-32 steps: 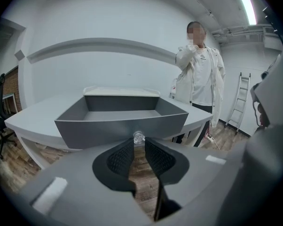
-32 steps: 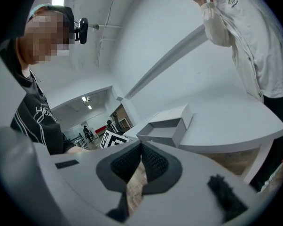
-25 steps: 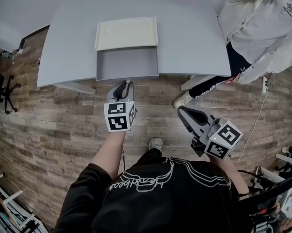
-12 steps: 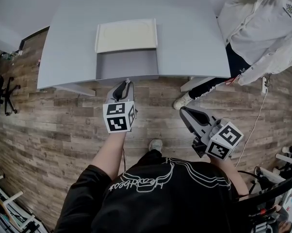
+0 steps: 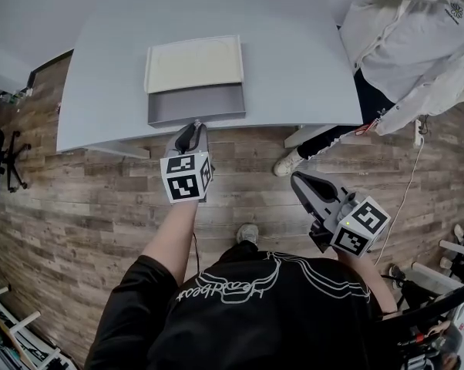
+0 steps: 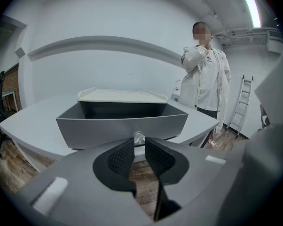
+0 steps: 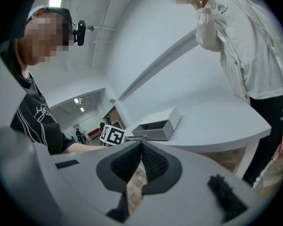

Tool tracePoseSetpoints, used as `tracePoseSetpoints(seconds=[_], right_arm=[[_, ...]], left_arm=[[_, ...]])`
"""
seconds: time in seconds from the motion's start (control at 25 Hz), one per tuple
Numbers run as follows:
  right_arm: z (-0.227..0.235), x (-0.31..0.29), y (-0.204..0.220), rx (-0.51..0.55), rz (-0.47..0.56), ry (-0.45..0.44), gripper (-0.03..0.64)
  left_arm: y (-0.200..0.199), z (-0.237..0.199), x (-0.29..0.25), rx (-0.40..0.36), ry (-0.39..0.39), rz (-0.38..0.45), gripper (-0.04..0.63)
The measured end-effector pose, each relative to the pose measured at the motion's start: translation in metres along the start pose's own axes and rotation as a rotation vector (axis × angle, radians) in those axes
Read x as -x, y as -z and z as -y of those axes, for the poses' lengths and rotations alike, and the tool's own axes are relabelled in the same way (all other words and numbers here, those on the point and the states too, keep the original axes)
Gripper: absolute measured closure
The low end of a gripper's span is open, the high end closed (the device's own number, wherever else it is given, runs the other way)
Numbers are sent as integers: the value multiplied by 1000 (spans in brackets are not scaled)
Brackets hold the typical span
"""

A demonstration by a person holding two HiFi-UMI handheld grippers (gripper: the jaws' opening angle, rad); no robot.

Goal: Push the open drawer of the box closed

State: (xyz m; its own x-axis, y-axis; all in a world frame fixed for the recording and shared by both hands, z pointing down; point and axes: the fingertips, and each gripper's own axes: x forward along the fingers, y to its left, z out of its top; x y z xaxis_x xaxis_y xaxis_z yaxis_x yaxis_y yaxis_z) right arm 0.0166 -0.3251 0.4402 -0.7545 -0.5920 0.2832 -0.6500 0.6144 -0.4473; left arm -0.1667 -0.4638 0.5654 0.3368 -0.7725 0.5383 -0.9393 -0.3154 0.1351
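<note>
- Grey drawer [image 5: 195,104] stands open out of the cream-topped box [image 5: 193,62], right at the near edge of the white table [image 5: 294,52], above the wood floor [image 5: 101,199].
- Left gripper [image 5: 195,126] is right up against the drawer front in the head view. Its own view adds what that one misses: a small clear knob [image 6: 139,136] on the front, with the pads drawn in narrow about it at their tips.
- Right gripper [image 5: 299,178] hangs off to the side over the floor, well apart from the table. Its own view has the tips pressed together on nothing.
- That same view catches the drawer side-on, with the left gripper's marker cube [image 7: 112,135] just before it.
- Person in a white jacket [image 5: 409,45] stands by the table's right end, and only the left gripper view picks up the ladder [image 6: 239,102] behind.
</note>
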Motion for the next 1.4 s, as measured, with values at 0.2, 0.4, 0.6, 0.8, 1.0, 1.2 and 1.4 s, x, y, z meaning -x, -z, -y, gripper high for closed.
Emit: tracePoseSetpoints(seconds=[0.2, 0.4, 0.6, 0.8, 1.0, 1.2, 1.4], right_arm=[[6, 2, 1, -3, -7, 18, 607], [9, 3, 4, -11, -10, 30, 607], [7, 4, 5, -20, -21, 32, 607], [9, 7, 6, -23, -20, 42, 607], [6, 8, 7, -25, -27, 35, 607], [7, 9, 7, -27, -29, 36, 607], [6, 8, 6, -21, -32, 28, 607]], left_arm=[[-12, -6, -15, -9, -5, 11, 517], [-22, -12, -27, -14, -22, 25, 515], [-31, -17, -37, -16, -32, 22, 515], [-37, -19, -45, -2, -37, -8, 514], [-41, -21, -51, 7, -37, -30, 514], [-43, -23, -59, 2, -43, -54, 514], [-44, -24, -60, 24, -28, -63, 494]])
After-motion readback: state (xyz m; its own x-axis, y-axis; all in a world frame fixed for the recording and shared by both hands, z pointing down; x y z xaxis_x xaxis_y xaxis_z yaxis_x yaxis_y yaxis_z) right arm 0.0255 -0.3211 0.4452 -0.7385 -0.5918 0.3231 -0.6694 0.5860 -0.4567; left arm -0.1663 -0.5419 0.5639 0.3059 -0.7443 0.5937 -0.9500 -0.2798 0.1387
